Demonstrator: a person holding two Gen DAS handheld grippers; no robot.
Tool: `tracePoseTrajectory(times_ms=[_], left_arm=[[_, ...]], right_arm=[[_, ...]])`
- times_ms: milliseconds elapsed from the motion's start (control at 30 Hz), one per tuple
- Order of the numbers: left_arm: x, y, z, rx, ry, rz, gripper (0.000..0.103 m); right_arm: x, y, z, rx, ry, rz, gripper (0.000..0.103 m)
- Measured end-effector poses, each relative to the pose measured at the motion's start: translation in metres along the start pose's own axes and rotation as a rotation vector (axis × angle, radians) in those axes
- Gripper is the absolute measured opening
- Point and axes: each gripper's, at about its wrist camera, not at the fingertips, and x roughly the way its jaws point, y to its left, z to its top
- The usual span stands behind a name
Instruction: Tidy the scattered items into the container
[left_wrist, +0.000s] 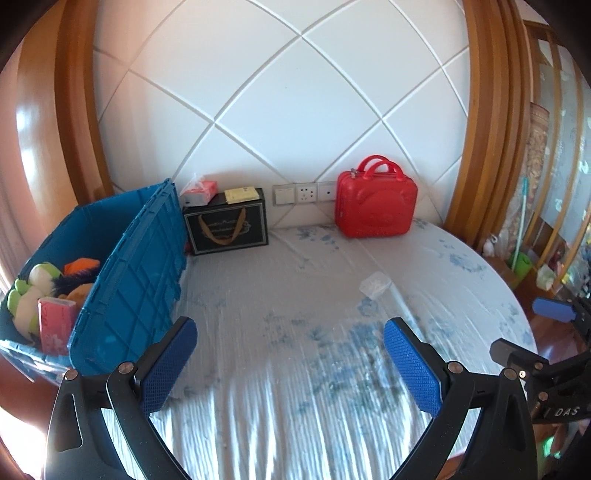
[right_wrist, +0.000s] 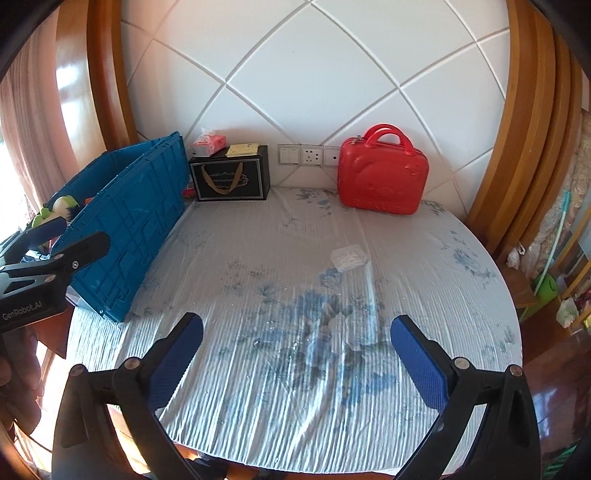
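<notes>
A blue plastic crate (left_wrist: 133, 273) (right_wrist: 133, 221) stands at the left of the table, its lid flap raised. Inside it lie soft toys (left_wrist: 33, 288) and a pink pack (left_wrist: 55, 325). A small clear plastic box (left_wrist: 375, 285) (right_wrist: 348, 257) rests alone on the floral tablecloth, right of centre. My left gripper (left_wrist: 290, 363) is open and empty above the cloth, beside the crate's near corner. My right gripper (right_wrist: 295, 358) is open and empty too, with the clear box ahead of it. Each gripper shows at the edge of the other's view.
A black gift box (left_wrist: 226, 228) (right_wrist: 232, 177) topped with a tissue pack (right_wrist: 209, 144) and a yellow card (right_wrist: 242, 149) stands by the wall. A red case (left_wrist: 375, 205) (right_wrist: 382, 177) stands at the back right. Wall sockets (right_wrist: 309, 155) sit between them. The round table edge (right_wrist: 515, 314) drops off right.
</notes>
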Motion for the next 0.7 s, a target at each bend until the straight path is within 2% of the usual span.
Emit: tracePoseTrajectory(times_ms=[267,367,700], left_arm=[[0.000,-0.019,-0.005,-0.025,0.041,-0.042,0.102],[0.000,-0.027,-0.009,-0.001,0.054,-0.020,0.102],[-0.018,-0.041,-0.015,0.021,-0.016,-0.018,0.102]], right_arm=[[-0.006,-0.024,-0.015,0.046,0.013,-0.027,0.103],[-0.009,-0.028,-0.019,0.055,0.016,-0.031,0.103],[-0.011,-0.032,-0.023,0.042,0.018,-0.021,0.103]])
